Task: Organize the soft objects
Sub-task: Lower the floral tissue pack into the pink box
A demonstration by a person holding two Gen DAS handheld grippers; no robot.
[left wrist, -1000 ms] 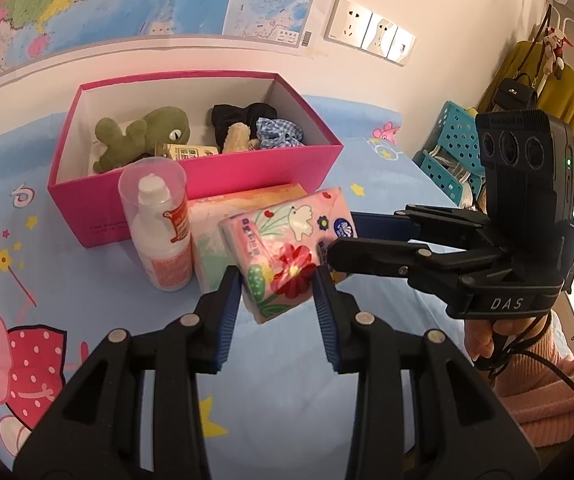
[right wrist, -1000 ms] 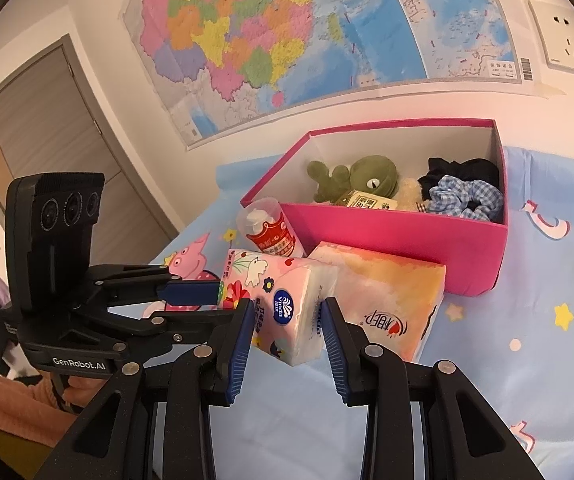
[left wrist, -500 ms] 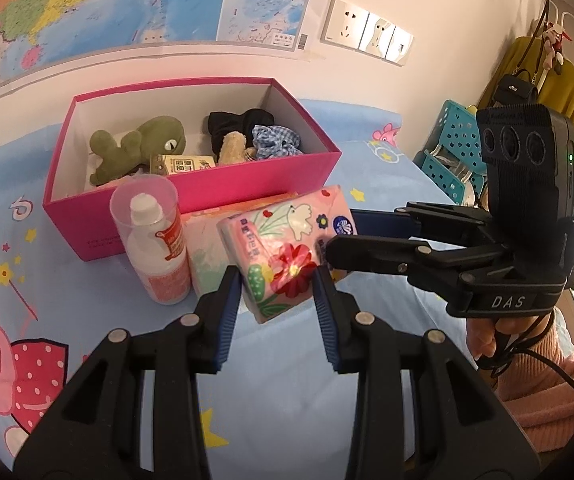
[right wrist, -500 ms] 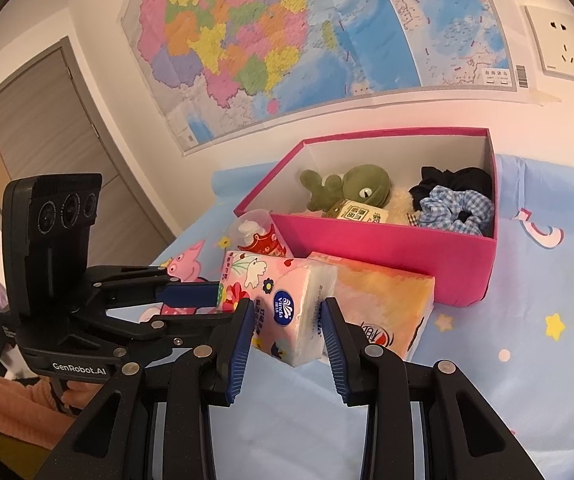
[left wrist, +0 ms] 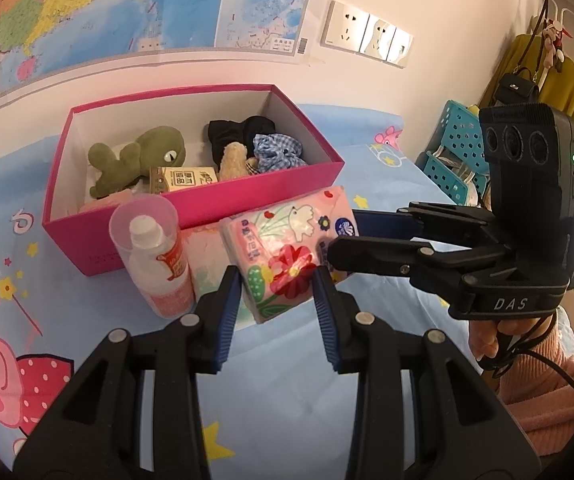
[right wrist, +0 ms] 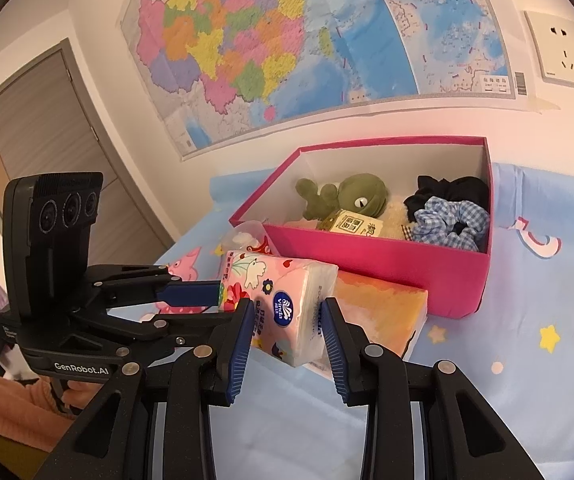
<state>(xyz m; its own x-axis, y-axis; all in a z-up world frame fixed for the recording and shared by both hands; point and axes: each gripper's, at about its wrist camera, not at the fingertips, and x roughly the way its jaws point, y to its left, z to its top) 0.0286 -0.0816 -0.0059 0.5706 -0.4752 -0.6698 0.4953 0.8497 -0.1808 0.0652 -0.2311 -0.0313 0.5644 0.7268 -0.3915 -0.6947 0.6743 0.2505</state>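
A pink floral tissue pack (left wrist: 283, 252) (right wrist: 283, 300) hangs just above the blue bedsheet, held from two sides. My left gripper (left wrist: 277, 284) (right wrist: 223, 304) is shut on its flowered end. My right gripper (right wrist: 287, 316) (left wrist: 343, 232) is shut on the end with the blue logo. Behind it an orange tissue pack (right wrist: 379, 308) lies against the open pink box (left wrist: 227, 200) (right wrist: 387, 264). The box holds a green plush (left wrist: 139, 156), a black scrunchie (left wrist: 231, 130), a blue checked scrunchie (right wrist: 451, 220), a beige plush (left wrist: 233, 158) and a small carton (left wrist: 185, 178).
A white bottle under a clear cap (left wrist: 159, 256) stands left of the pack, in front of the box. Blue plastic baskets (left wrist: 455, 152) sit past the bed's right edge. A wall map (right wrist: 287, 40) and sockets (left wrist: 367, 36) are behind; a door (right wrist: 47, 128) is at left.
The box, the bottle and the orange pack sit slightly lower in both views, as if the held pack has risen a little. Both grips are unchanged.
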